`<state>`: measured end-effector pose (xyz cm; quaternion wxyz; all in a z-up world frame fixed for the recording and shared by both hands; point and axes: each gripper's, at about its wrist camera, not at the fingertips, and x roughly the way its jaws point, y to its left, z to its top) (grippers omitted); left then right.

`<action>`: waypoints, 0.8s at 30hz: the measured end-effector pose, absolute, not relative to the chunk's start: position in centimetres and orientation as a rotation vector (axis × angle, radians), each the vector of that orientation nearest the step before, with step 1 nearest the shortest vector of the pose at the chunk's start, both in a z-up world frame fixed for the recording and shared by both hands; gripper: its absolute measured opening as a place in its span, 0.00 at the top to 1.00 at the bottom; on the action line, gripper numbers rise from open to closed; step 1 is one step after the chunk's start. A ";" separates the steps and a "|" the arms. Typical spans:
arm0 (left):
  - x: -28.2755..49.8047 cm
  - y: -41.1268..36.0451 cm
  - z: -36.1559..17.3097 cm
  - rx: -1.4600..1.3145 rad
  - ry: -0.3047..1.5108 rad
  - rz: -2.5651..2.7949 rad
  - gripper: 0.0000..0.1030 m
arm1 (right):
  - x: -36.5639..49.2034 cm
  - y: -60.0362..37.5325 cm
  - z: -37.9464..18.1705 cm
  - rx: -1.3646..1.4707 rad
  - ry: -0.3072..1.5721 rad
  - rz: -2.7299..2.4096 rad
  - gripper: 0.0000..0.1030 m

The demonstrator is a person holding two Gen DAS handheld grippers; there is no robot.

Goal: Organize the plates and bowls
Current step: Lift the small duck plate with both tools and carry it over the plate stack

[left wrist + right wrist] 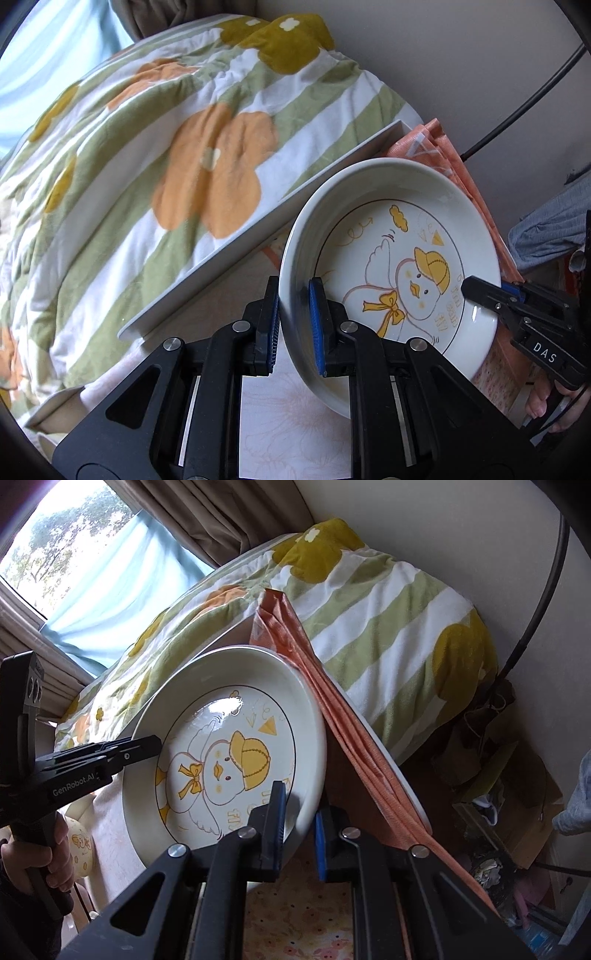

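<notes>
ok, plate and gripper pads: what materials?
Plate: looks like glazed ceramic, glossy white with a printed duck; bright window glare on its face, thick rounded rim. Pads: likely rubber or soft plastic, matte blue, finely ribbed; exact material can't be told. Both grippers, left and right, clamp the rim.

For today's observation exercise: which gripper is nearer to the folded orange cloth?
Right. The right gripper grips the duck plate rim on the side beside the orange cloth; the left gripper grips the opposite rim, farther away.

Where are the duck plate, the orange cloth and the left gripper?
duck plate [413,273], left wrist view, on the painted centre.
orange cloth [354,738], right wrist view, on its folds.
left gripper [295,325], left wrist view, between fingertips.
</notes>
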<state>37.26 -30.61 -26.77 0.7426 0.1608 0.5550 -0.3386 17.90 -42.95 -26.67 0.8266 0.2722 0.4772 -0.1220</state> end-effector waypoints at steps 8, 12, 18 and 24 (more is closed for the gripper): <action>34.7 -27.5 -22.6 0.287 1.159 -0.727 0.87 | 16.7 -41.2 -22.9 0.494 0.977 -0.222 0.87; 32.3 -24.7 -19.4 0.249 1.115 -0.700 0.87 | 15.5 -39.6 -20.4 0.463 0.951 -0.188 0.87; 27.7 -19.1 -14.6 0.183 1.050 -0.628 0.87 | 12.8 -35.8 -16.7 0.427 0.919 -0.109 0.87; 21.9 -12.6 -11.9 0.136 1.028 -0.541 0.88 | 9.9 -30.8 -14.3 0.384 0.916 -0.020 0.87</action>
